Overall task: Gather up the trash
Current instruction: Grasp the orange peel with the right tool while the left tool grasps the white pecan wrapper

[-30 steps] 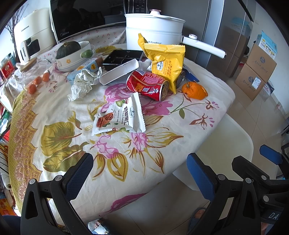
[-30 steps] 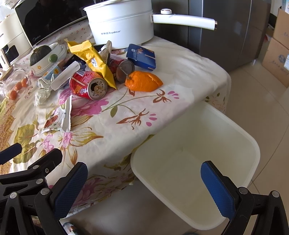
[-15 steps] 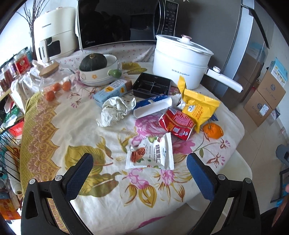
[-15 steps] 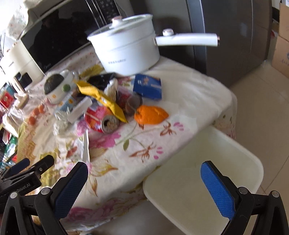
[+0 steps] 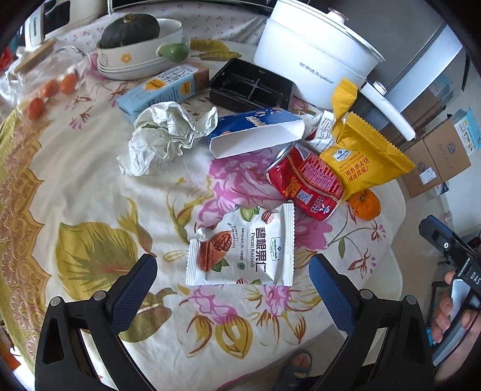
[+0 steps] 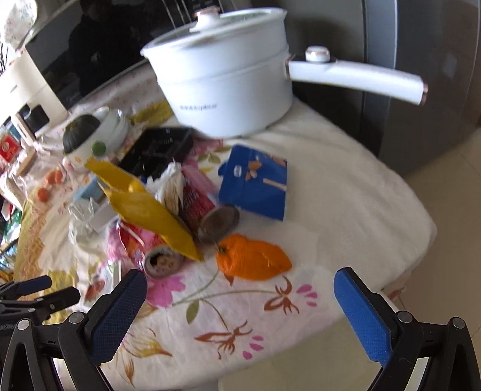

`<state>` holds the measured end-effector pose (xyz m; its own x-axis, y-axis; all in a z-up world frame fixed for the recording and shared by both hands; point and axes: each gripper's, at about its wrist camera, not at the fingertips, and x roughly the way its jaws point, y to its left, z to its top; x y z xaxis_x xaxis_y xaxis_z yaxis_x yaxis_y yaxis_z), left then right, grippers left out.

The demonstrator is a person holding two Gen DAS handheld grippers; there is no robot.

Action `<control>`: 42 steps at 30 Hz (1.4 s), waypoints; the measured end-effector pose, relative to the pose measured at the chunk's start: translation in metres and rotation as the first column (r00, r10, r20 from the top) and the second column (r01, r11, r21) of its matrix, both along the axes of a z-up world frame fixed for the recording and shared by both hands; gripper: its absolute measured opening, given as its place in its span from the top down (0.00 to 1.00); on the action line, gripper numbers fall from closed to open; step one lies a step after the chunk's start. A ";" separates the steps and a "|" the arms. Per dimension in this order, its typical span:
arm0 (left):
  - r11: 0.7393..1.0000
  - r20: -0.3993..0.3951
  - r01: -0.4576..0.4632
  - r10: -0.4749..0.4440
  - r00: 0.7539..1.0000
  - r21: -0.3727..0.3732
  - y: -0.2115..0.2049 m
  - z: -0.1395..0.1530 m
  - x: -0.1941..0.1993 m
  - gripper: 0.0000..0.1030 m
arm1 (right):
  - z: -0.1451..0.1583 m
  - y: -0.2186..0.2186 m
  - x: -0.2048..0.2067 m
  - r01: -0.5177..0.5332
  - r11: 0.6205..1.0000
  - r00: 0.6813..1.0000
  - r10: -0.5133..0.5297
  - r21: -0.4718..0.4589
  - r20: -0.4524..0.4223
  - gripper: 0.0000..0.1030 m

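Two open grippers hover over a cluttered floral tablecloth, closer to the trash than half a second ago.

The left gripper point(image 5: 233, 275) has dropped nearer; its jaws stand wide apart and empty, framing a white pecan kernel packet point(image 5: 240, 246) near the table's front edge. The right gripper point(image 6: 240, 297), also spread wide and holding nothing, now hangs over the table rather than the white bin, facing an orange peel point(image 6: 252, 257) near the right edge. Behind the packet, left to right, lie crumpled paper point(image 5: 166, 133), a blue-and-white carton point(image 5: 255, 135), a red can point(image 5: 305, 183) and a yellow wrapper point(image 5: 365, 159), clustered and overlapping. A white bowl point(image 5: 141, 54) at the back left holds a dark green squash point(image 5: 129, 27). A black tray point(image 5: 251, 85) sits mid-table. A white lidded pot point(image 6: 222, 81) stands at the back right, before a grey refrigerator point(image 6: 421, 60).
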<state>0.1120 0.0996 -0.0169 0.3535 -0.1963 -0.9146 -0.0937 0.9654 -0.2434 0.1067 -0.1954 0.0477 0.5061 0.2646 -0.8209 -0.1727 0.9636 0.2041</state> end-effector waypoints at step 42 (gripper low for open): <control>0.777 -0.218 -0.297 0.209 0.953 -0.555 0.020 -0.058 -0.021 0.59 | -0.060 0.018 0.037 -0.030 1.000 0.983 0.028 -0.010 -0.181 0.72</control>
<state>0.0912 0.1201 -0.0752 0.3464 -0.6214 -0.7027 -0.3896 0.5862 -0.7104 0.1439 -0.1772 -0.0121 0.3418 0.2661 -0.9013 -0.1618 0.9614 0.2225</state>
